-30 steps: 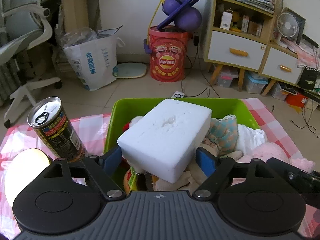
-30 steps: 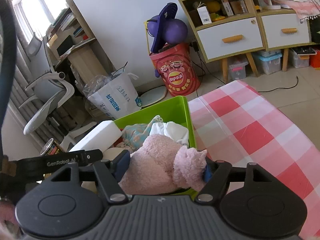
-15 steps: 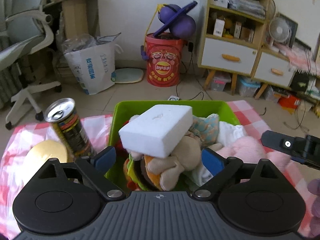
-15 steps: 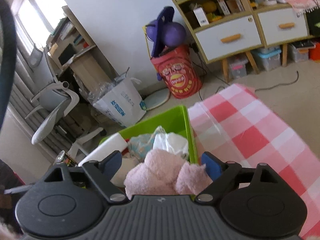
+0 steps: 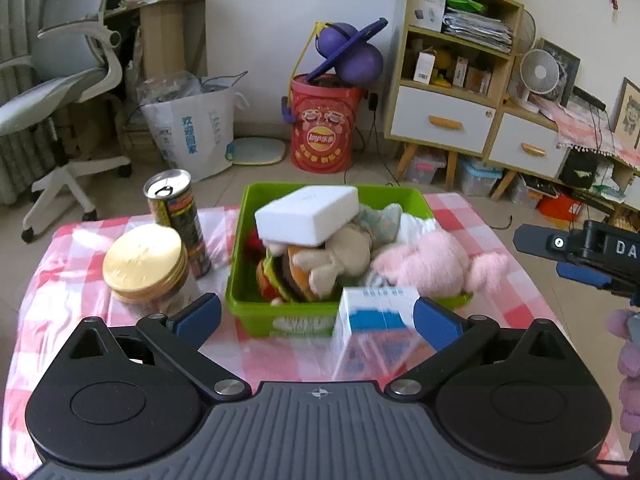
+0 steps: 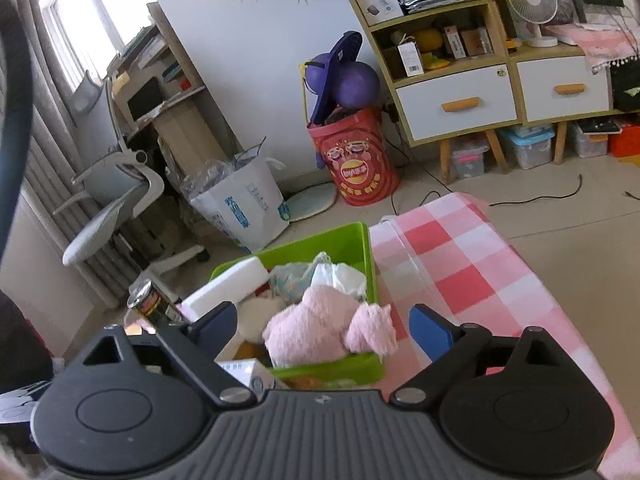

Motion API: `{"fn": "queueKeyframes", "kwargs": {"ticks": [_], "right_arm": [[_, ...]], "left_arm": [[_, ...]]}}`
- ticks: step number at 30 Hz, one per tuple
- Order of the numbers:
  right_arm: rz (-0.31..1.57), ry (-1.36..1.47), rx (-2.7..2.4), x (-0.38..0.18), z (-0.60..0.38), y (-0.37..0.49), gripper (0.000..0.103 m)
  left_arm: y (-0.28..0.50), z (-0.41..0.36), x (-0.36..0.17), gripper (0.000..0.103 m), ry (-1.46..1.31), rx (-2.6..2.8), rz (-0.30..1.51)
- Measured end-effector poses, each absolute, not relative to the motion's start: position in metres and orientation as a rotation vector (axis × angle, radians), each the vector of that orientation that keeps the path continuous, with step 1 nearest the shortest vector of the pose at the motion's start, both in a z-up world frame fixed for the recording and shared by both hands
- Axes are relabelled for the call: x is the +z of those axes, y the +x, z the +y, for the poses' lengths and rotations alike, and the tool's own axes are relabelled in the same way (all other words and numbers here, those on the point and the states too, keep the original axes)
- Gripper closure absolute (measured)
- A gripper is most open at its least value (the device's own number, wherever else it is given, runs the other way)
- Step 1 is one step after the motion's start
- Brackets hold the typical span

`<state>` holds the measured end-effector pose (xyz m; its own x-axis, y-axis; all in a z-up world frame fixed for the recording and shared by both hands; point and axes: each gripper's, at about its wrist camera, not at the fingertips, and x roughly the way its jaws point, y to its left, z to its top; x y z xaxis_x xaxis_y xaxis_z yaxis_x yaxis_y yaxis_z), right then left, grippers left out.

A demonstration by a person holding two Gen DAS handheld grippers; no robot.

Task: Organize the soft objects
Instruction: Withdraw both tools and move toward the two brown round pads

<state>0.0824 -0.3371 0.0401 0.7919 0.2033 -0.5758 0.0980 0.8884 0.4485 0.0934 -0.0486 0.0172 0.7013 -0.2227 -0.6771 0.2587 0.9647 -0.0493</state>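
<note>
foam block: sits tilted on top of the pile in the green bin, propped on the plush toys; likely dropped there because the bin is already full.
pink plush: at the bin's right near corner, one limb draped over the rim; no room to sink in.
other softs: beige plush and burger plush packed underneath, cloth at the back.
left tool: jaws opening, wide, nothing pressed; blue-white box only stands between the pads.
right tool: jaws opening, pads clear of the pink plush, holding nothing.
hard items: can and gold-lid jar left on the counter beside the bin; not soft, so kept out.
status: judged near done.
</note>
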Motion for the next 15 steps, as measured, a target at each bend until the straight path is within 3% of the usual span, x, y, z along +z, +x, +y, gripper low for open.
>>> {"fn": "queueKeyframes", "kwargs": {"ticks": [15], "right_arm": [[0.705, 0.338, 0.052, 0.027, -0.338, 0.028, 0.029]], "left_arm": [[0.035, -0.035, 0.000, 0.005, 0.030, -0.290, 0.788]]}}
